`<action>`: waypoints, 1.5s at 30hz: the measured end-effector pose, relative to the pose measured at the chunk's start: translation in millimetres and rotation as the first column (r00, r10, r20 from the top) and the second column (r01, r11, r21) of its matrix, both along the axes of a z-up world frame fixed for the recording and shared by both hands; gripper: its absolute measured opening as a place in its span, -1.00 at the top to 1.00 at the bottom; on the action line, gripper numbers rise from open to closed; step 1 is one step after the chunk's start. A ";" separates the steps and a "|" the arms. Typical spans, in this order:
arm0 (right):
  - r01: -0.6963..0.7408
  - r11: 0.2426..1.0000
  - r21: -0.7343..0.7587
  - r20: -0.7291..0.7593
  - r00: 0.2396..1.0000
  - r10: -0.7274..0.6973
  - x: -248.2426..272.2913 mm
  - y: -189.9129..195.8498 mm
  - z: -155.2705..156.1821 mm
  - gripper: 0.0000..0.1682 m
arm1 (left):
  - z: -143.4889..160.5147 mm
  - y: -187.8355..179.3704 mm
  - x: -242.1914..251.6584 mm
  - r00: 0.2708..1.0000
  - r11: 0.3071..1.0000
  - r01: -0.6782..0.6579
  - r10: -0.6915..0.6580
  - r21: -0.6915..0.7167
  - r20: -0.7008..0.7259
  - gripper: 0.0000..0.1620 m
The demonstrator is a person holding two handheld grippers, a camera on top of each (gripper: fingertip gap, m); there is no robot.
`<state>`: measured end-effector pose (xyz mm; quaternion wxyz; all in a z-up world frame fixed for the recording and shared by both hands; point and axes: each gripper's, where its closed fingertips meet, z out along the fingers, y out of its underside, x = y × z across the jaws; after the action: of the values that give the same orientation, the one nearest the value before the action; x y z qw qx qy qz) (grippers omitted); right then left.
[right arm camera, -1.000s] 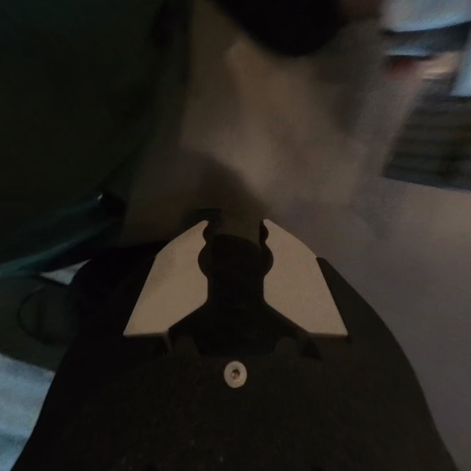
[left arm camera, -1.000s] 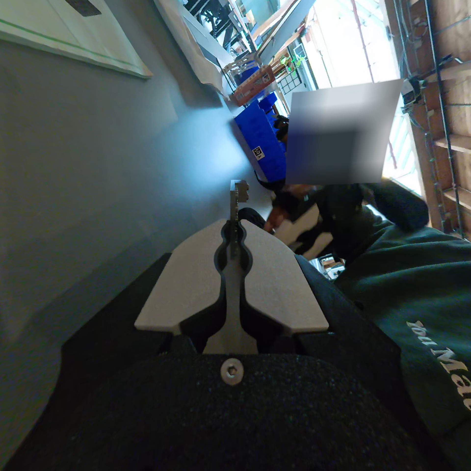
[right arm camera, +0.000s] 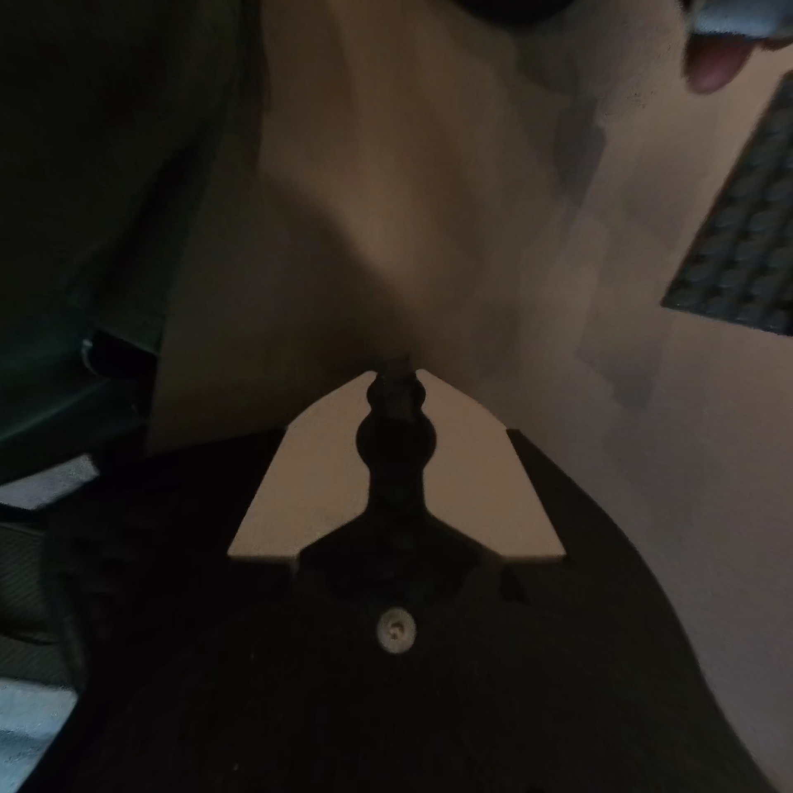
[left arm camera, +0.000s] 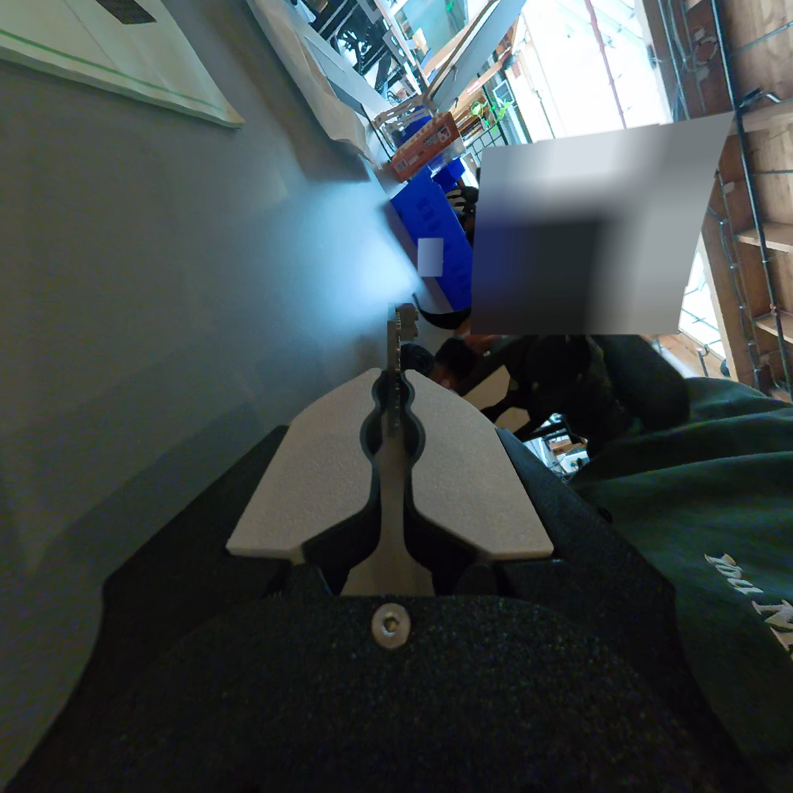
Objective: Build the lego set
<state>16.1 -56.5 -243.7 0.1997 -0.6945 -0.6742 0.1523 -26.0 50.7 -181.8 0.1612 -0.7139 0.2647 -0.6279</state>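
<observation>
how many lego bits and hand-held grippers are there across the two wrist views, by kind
hand-held gripper: 2, the left hand-held gripper and the right hand-held gripper
held lego piece: 2, a grey lego piece and a small dark piece, dim
studded lego plate: 1
total: 5

Right wrist view is dim and blurred; a studded grey plate (right arm camera: 746, 223) is cut off at the right edge. The small dark piece (right arm camera: 397, 375) at the right gripper (right arm camera: 395, 377) tips is unidentifiable
</observation>
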 end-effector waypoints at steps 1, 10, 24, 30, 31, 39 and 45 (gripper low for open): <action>0.017 0.999 -0.047 -0.039 0.999 -0.019 -2.1 1.1 2.8 0.86 | 0.0 0.1 -0.2 1.000 1.000 0.000 0.000 -0.002 0.002 0.95; 0.217 0.880 -0.422 -0.133 0.946 -0.297 11.9 54.2 1.0 0.73 | -0.5 0.9 -0.6 1.000 1.000 -0.002 0.002 -0.006 0.008 0.95; 0.223 0.975 -0.022 -0.090 0.970 -0.224 29.2 79.8 10.9 0.67 | -2.0 0.9 0.1 1.000 1.000 -0.006 0.006 0.010 0.002 0.95; 0.194 0.981 0.005 -0.046 0.980 -0.193 17.8 80.9 -10.7 0.67 | -3.5 1.8 0.1 1.000 1.000 -0.020 0.020 0.022 -0.012 0.95; 0.192 0.981 0.000 -0.043 0.980 -0.192 17.9 81.8 -13.5 0.76 | -3.6 2.7 -0.3 1.000 0.999 -0.026 0.026 0.021 -0.012 0.95; 0.269 0.957 0.113 -0.247 0.940 -0.235 2.7 100.8 53.8 0.80 | -5.7 9.6 -1.3 0.998 0.998 -0.064 0.064 -0.011 -0.019 0.95; 0.313 0.875 0.370 -0.292 0.933 -0.210 -29.5 130.4 93.4 0.81 | -2.2 12.6 -1.0 0.997 0.996 -0.082 0.082 -0.025 -0.002 0.95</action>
<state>-13.5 73.8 -150.3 0.4408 -0.6983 -0.5605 0.0621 -27.0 63.3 -183.9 0.1776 -0.7265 0.2272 -0.6238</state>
